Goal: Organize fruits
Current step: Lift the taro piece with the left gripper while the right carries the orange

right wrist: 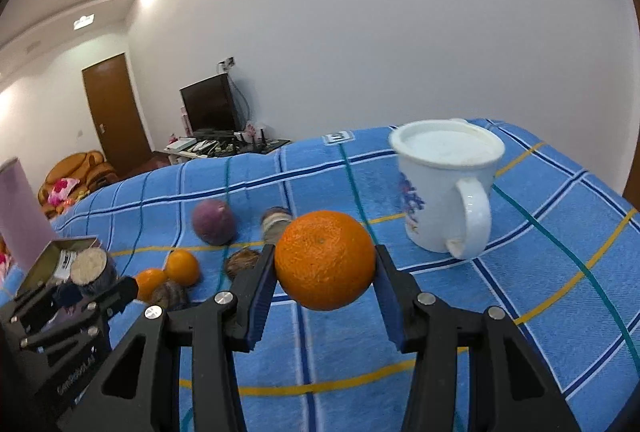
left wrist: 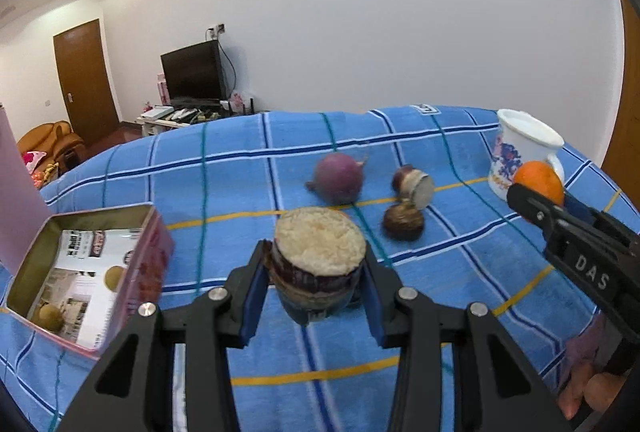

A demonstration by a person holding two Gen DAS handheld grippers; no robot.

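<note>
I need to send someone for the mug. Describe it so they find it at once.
Start from the blue checked cloth that covers the surface. On its far right side stands the white mug, upright, past the orange held in the right gripper. It is the only cup there, white with a blue floral print and a looped handle; everything near it is round produce.

White mug [right wrist: 444,187] on blue plaid cloth [right wrist: 520,232]; beyond the cloth's far edge: black TV [left wrist: 194,71], brown door [left wrist: 84,79], tan sofa [left wrist: 50,143].
</note>
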